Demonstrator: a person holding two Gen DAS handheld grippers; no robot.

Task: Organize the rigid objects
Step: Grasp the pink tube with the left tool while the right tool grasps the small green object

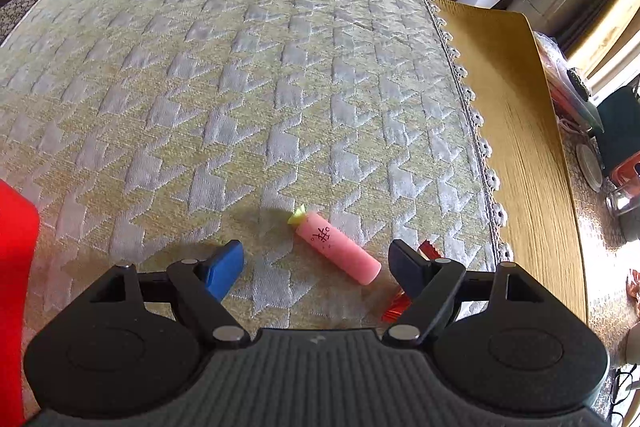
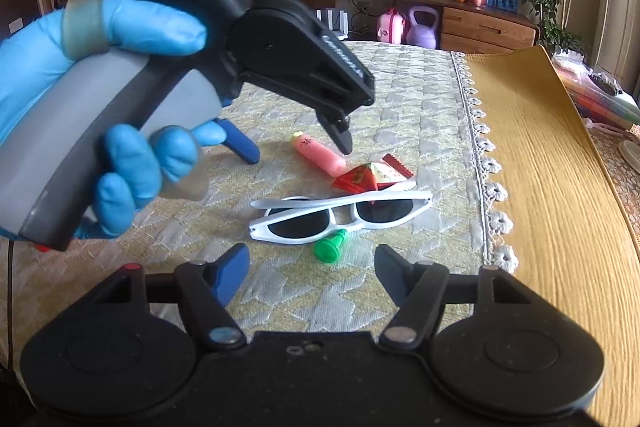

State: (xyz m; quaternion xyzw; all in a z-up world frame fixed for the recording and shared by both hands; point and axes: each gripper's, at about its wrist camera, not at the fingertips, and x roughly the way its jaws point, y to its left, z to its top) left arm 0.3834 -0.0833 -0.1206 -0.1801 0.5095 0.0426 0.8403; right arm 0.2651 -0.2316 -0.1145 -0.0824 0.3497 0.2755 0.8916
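Observation:
A pink cylinder (image 1: 338,247) with a yellow-green tip lies on the patterned cloth (image 1: 240,87), between the open fingers of my left gripper (image 1: 316,263), which hovers just above it. It also shows in the right wrist view (image 2: 320,154), with the left gripper (image 2: 298,149) over it. A red wrapped packet (image 2: 370,177) lies to its right. White sunglasses (image 2: 340,217) and a small green stamp (image 2: 330,247) lie in front of my right gripper (image 2: 310,273), which is open and empty.
A red object (image 1: 16,267) stands at the left edge of the left wrist view. Bare wooden table (image 1: 520,131) lies right of the cloth's lace edge. A wooden cabinet (image 2: 488,31), a purple kettlebell (image 2: 422,27) and plants stand behind.

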